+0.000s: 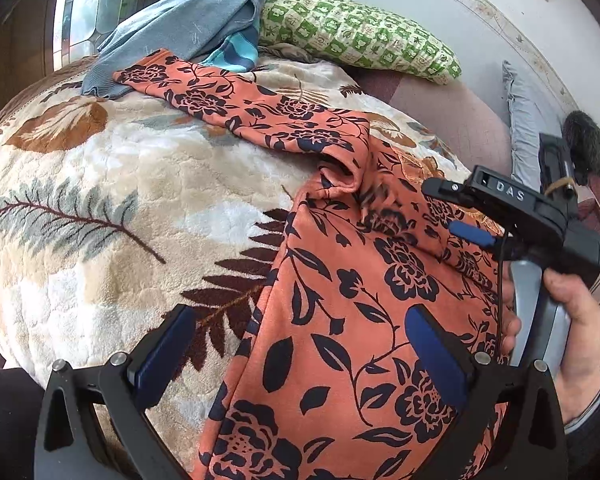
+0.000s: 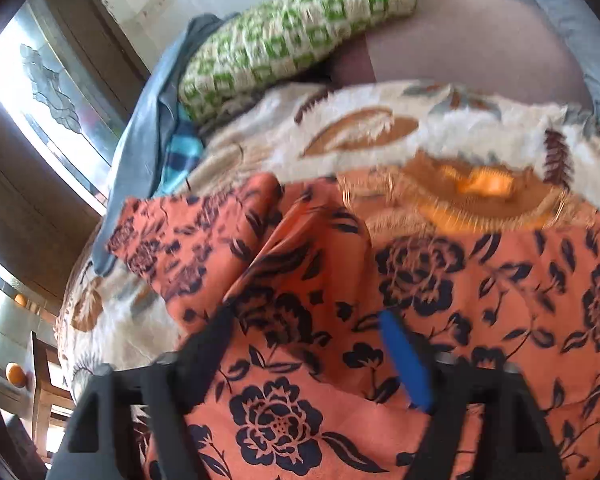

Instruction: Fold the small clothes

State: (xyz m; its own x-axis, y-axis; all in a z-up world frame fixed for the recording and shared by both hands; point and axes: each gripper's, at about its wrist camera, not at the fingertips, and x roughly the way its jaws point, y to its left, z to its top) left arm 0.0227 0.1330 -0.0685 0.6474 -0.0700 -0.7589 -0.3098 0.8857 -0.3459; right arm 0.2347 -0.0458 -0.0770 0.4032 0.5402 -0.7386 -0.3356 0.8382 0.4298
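An orange garment (image 1: pixel 340 280) printed with dark flowers lies on a plush leaf-patterned blanket (image 1: pixel 100 184). One sleeve (image 1: pixel 228 100) stretches away to the far left, and the cloth bunches in a fold near the shoulder. My left gripper (image 1: pixel 300 344) hovers open over the garment's near left edge, its pads apart from the cloth. My right gripper (image 1: pixel 450 212), held by a hand, stands open over the garment's right side. In the blurred right wrist view the right gripper (image 2: pixel 304 340) is open above the garment (image 2: pixel 460 300), with nothing pinched.
A green checked pillow (image 1: pixel 360 32) lies at the back, with a blue-grey garment (image 1: pixel 188 24) and a teal striped cloth (image 1: pixel 236 52) heaped beside it, touching the sleeve's end. A grey cloth (image 1: pixel 524 128) hangs at the right. A window (image 2: pixel 40 92) is on the left.
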